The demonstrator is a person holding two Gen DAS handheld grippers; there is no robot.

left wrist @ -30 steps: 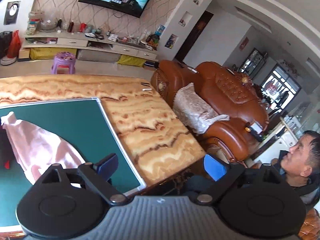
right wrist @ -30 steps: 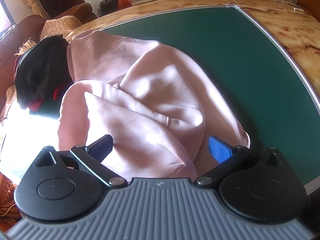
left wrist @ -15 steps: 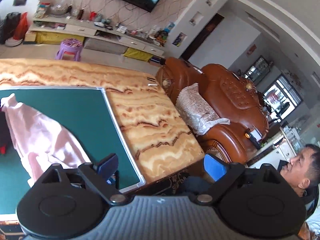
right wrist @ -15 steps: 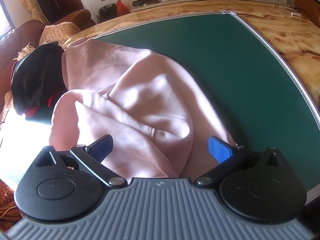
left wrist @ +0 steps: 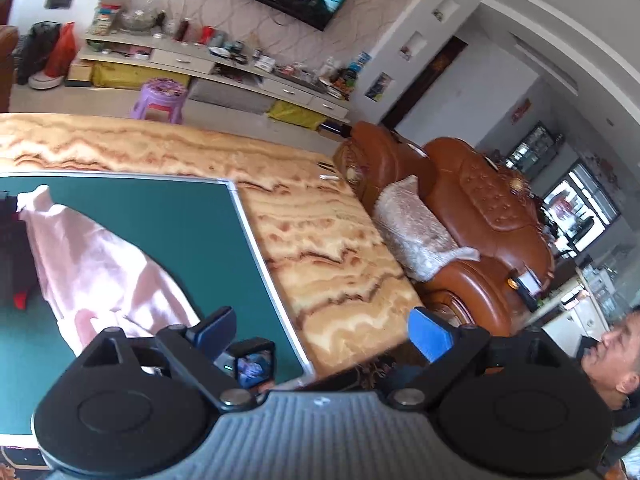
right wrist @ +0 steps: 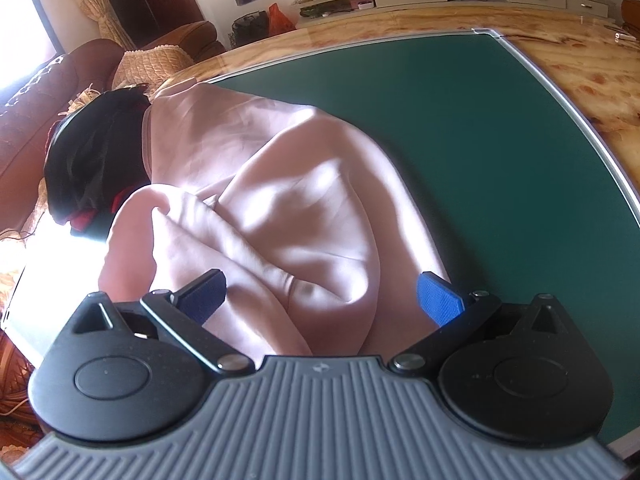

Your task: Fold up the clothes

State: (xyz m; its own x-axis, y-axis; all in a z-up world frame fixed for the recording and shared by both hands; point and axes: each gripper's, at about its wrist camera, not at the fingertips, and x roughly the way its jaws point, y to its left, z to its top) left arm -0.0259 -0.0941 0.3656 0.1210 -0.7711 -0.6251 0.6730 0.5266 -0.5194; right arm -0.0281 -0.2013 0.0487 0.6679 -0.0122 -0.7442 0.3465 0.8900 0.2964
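A crumpled pale pink garment (right wrist: pixel 280 200) lies on the green mat (right wrist: pixel 480 140); it also shows in the left wrist view (left wrist: pixel 104 272) on the mat (left wrist: pixel 168 220). My right gripper (right wrist: pixel 320 300) is open, low over the garment's near edge, jaws either side of a fold. My left gripper (left wrist: pixel 320 332) is open and empty, held above the table's near right corner, aimed off the mat. The right gripper's camera unit (left wrist: pixel 252 364) shows just below the left one.
A black and red garment (right wrist: pixel 92 168) lies at the mat's left end. The mat sits on a marble-patterned table (left wrist: pixel 320 240). Brown leather sofas (left wrist: pixel 472 216) stand beyond the table. A man's head (left wrist: pixel 616 360) is at the right edge.
My left gripper has risen and turned, showing more of the room and the right gripper below it. My right gripper has drawn slightly nearer along the pink garment.
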